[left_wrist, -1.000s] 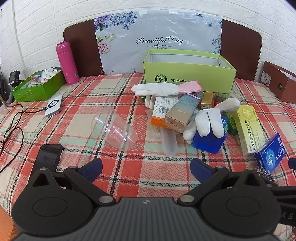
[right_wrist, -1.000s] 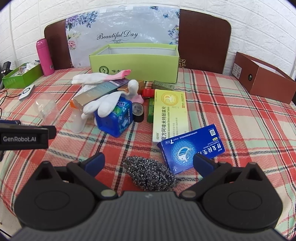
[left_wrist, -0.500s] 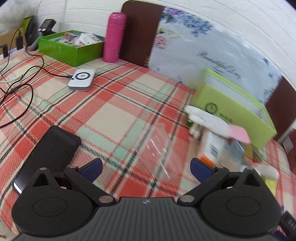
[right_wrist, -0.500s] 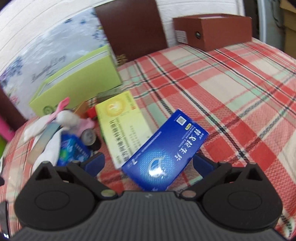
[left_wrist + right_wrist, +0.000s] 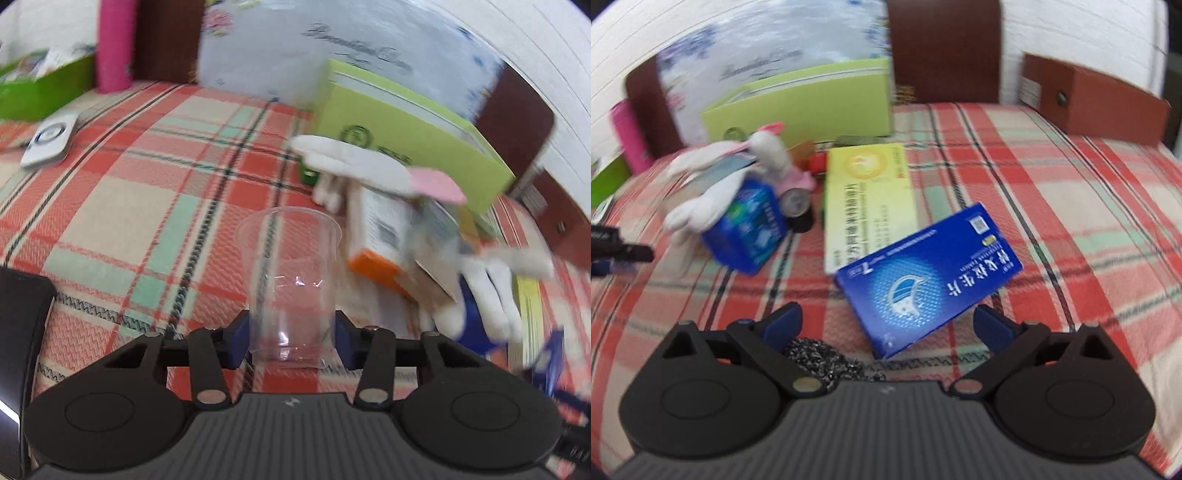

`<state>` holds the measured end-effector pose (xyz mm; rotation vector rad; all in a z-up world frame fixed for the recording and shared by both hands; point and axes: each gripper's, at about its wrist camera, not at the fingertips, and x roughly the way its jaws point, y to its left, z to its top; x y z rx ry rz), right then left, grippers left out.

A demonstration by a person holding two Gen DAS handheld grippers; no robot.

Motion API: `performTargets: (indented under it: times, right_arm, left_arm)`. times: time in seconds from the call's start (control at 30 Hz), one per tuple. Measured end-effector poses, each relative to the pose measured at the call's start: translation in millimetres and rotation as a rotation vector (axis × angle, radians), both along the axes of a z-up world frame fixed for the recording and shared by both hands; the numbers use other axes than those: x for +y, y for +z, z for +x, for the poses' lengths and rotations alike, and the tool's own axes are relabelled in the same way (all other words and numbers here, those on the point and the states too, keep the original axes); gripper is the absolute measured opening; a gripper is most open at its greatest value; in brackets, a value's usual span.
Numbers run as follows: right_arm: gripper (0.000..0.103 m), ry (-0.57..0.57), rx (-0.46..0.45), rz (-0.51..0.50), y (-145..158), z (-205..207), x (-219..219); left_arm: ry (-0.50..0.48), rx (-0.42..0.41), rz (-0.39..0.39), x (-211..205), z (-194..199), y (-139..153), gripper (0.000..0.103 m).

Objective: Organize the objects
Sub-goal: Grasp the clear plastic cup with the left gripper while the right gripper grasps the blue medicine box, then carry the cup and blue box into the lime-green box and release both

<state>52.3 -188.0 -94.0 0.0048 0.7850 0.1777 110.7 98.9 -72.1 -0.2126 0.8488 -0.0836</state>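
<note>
Around the one light-green open box (image 5: 812, 99) at the back of the checked cloth: one clear plastic cup (image 5: 291, 280) in front of it, two white gloves (image 5: 354, 162), one yellow medicine box (image 5: 868, 192), two blue boxes (image 5: 927, 280), one steel scourer (image 5: 827, 362) nearest the camera. To its left stands one pink bottle (image 5: 114, 44); to its right, one brown box (image 5: 1097, 99).

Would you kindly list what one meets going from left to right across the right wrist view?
Pink bottle → white glove on blue carton → yellow medicine box → blue medicine box → brown cardboard box.
</note>
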Motion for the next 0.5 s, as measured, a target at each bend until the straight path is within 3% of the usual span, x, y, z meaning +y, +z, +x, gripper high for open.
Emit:
performTargets:
  times: [0.07,0.17,0.23,0.33,0.43,0.5]
  right_arm:
    - [0.099,0.023,-0.006,-0.013,2,-3,2]
    - [0.103,-0.033,-0.021,0.032,9,-1,-1]
    - [0.103,-0.106,0.002,0.109,12,7,-8]
    - [0.103,-0.217,0.111,0.293,10,28,-25]
    - [0.103,-0.308,0.145,0.356,1,40,-34]
    - [0.091,-0.296,0.113,0.321,1,37,-32]
  left_arm:
    - [-0.018,-0.003,0.020,-2,-11,0,0.050]
    - [0.010,-0.008,0.002,4,-20,4,0.050]
    - [0.021,-0.031,0.005,7,-20,9,0.050]
    - [0.038,-0.042,0.026,6,-15,15,0.054]
    - [0.031,-0.039,0.020,6,-15,15,0.057]
    - [0.018,-0.027,0.008,7,-14,11,0.056]
